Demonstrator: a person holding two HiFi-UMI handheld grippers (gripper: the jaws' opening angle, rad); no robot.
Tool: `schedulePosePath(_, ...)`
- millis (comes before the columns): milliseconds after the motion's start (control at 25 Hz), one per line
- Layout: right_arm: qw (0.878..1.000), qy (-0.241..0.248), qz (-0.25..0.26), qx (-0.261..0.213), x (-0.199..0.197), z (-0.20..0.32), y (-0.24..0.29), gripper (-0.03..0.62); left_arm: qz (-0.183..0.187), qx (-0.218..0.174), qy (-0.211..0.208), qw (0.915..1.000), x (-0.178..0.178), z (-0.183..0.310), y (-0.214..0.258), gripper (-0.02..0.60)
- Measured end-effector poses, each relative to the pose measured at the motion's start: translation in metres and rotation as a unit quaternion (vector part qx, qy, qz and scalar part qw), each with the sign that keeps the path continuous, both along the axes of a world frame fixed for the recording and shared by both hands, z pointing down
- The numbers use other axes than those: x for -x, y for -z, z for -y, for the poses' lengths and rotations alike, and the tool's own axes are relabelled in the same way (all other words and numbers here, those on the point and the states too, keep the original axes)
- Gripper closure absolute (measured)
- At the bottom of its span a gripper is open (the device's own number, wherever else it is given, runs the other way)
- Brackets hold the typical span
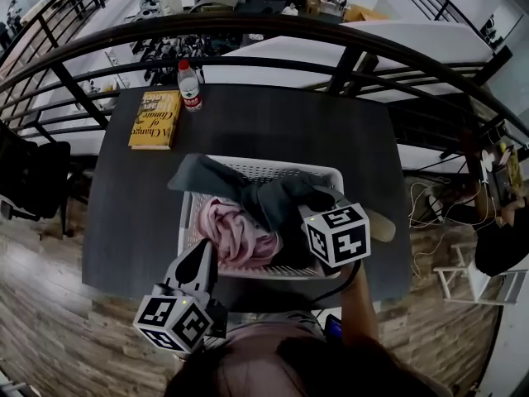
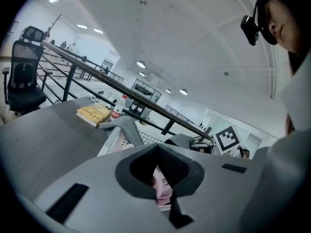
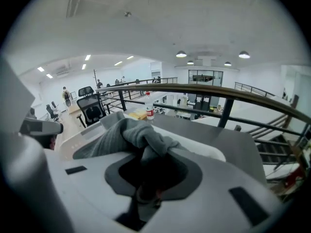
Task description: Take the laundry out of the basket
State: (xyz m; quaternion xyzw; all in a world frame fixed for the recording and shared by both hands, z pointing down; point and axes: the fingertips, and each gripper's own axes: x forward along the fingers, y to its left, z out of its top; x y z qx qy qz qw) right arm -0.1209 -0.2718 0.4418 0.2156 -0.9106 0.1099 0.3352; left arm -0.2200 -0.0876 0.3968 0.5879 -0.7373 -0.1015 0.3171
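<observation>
Desk [image 1: 273, 122]: the white laundry basket [image 1: 331, 172] is sitting at the middle of the near edge, its long side running along that edge.

Right gripper [image 1: 307, 208]: jaws are clamping a bunched fold of the grey garment [image 1: 223, 180]. In the right gripper view the cloth is filling the gap between the pads, so the grip is firm. The gripper is hanging over the basket's right half and pointing down and away from the person. The marker cube [image 1: 339, 234] is facing the head camera.

Grey garment: one end is bunching up at the right gripper. The rest is trailing across the basket and draping over its far-left corner onto the desk.

Pink garment [image 1: 240, 234]: it is lying crumpled inside the basket, in the near-left part, partly under the grey one.

Left gripper [image 1: 204, 253]: it is hovering at the basket's near-left rim. The jaws are meeting at the tips and pinching nothing. Pink cloth is showing through the gap below them in the left gripper view, lying underneath.

Far-left corner of the desk: a yellow book [image 1: 155, 119] is lying flat. A water bottle [image 1: 190, 85] is standing just beside it at the far edge.
</observation>
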Motion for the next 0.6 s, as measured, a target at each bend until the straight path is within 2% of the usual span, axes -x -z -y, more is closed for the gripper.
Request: schedulePosePath(600, 0.992, -0.029, 0.114, -0.044, -0.023, 0.0, 0.09, 0.528, 0.013, -0.023, -0.031, 0.9992, -0.018, 0.0, 0.015, 0.583)
